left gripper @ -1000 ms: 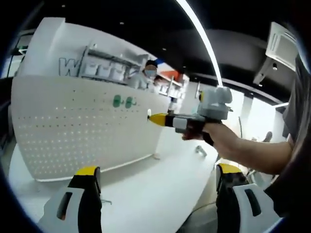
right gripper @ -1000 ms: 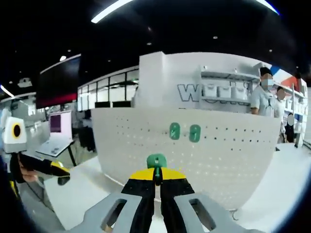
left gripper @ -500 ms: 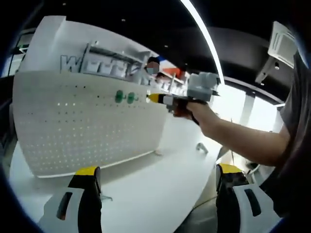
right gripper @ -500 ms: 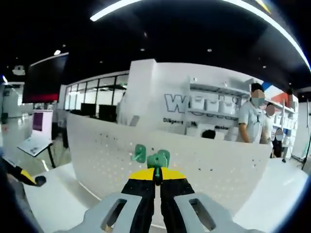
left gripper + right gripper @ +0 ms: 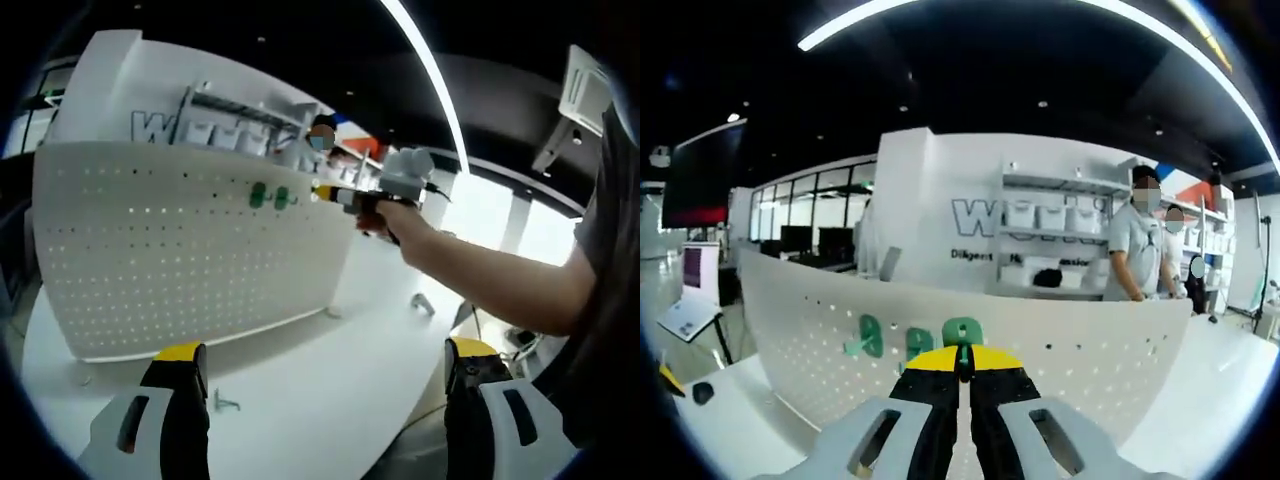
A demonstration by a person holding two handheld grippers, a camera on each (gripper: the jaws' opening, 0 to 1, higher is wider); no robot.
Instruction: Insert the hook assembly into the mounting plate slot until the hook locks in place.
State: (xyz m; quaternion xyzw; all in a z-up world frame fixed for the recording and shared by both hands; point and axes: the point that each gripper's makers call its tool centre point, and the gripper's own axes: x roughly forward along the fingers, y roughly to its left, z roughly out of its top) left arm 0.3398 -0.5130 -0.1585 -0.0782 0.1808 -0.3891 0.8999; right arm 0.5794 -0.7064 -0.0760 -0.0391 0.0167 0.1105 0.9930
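A white pegboard mounting plate [image 5: 180,250] stands upright on the white table, with two green hooks [image 5: 269,195] mounted near its top edge. My right gripper [image 5: 322,193], held by a hand, is at the board's upper right, just beside those hooks. In the right gripper view, my right gripper [image 5: 962,362] is shut on a third green hook [image 5: 962,333], which is up against the plate [image 5: 1090,340] right of the two mounted hooks [image 5: 890,338]. My left gripper [image 5: 325,375] is open and holds nothing, low over the table in front of the board.
A small metal hook [image 5: 225,403] lies on the table [image 5: 330,380] near my left jaw, and another small part [image 5: 425,304] lies further right. The person's forearm [image 5: 490,285] reaches across the right side. People [image 5: 1135,250] stand behind the board by shelves.
The right gripper has carried the green hook up and in toward the board, until it sits beside the two mounted hooks. The left gripper has stayed open and low.
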